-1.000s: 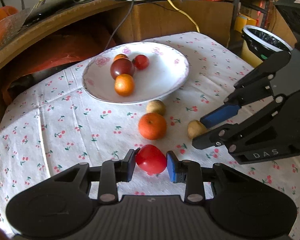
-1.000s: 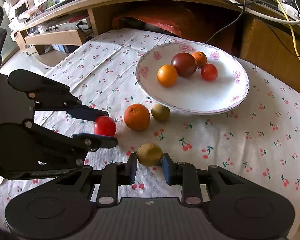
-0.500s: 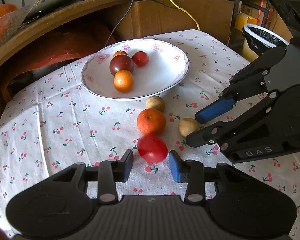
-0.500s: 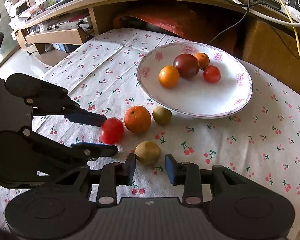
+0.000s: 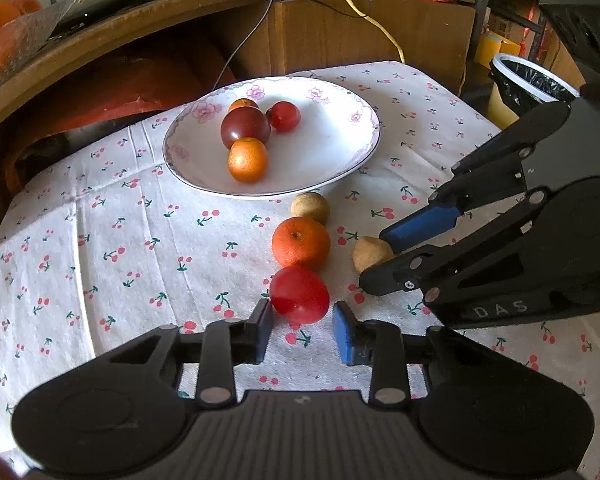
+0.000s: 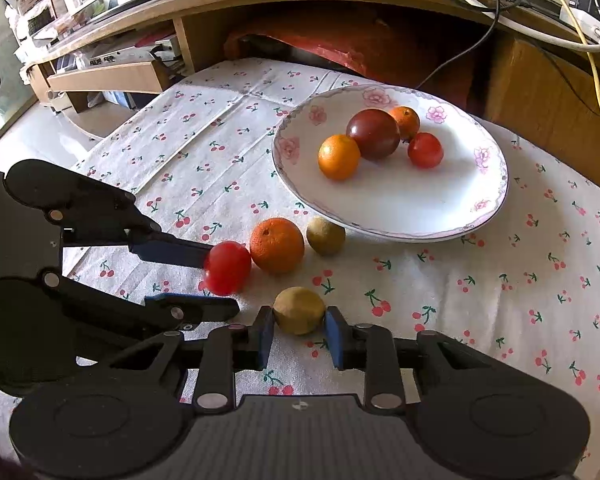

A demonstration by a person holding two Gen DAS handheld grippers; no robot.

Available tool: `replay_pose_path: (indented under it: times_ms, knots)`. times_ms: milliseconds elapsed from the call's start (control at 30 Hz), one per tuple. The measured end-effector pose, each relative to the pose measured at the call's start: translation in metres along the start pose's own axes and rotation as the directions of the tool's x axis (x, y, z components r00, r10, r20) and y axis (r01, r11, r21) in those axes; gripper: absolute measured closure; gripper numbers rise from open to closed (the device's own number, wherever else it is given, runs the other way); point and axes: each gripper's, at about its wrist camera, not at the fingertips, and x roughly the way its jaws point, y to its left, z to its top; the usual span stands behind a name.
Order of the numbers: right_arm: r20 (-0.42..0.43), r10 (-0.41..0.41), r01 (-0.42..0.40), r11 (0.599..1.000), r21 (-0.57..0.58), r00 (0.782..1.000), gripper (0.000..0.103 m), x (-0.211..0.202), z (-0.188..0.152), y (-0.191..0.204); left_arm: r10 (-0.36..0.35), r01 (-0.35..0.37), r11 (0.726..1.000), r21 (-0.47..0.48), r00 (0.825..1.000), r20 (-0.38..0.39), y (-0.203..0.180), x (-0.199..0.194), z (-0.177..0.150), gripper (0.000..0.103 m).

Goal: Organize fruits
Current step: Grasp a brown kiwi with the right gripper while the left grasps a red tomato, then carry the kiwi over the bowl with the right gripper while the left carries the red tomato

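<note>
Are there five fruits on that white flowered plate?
No, the white flowered plate holds four: two small oranges, a dark red tomato and a small red one.

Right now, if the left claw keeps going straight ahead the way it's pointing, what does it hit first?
The red tomato, just ahead of the open left claw and between its fingers. Directly behind it sits the orange, apparently touching it, though depth is hard to judge.

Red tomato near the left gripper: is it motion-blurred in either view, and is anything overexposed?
Left wrist view: the red tomato is slightly smeared, the bowl interior bright but readable. Right wrist view: the tomato edges are blurred too; the floor at far left is blown out white.
</note>
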Motion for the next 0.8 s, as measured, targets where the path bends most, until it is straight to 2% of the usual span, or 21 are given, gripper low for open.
replay_pose_path:
  times_ms: [300, 800]
  knots:
    - [-0.005, -0.004, 0.005, 1.000, 0.029, 1.000, 0.080, -0.006, 0.001, 0.002, 0.018, -0.018, 1.000, -0.006, 1.000, 0.001, -0.001, -0.003, 0.003, 0.066]
    - [0.074, -0.041, 0.038, 0.998, 0.049, 0.996, 0.079, -0.026, 0.013, 0.000, 0.060, -0.060, 0.998, 0.002, 0.997, 0.046, -0.001, -0.014, 0.023, 0.067]
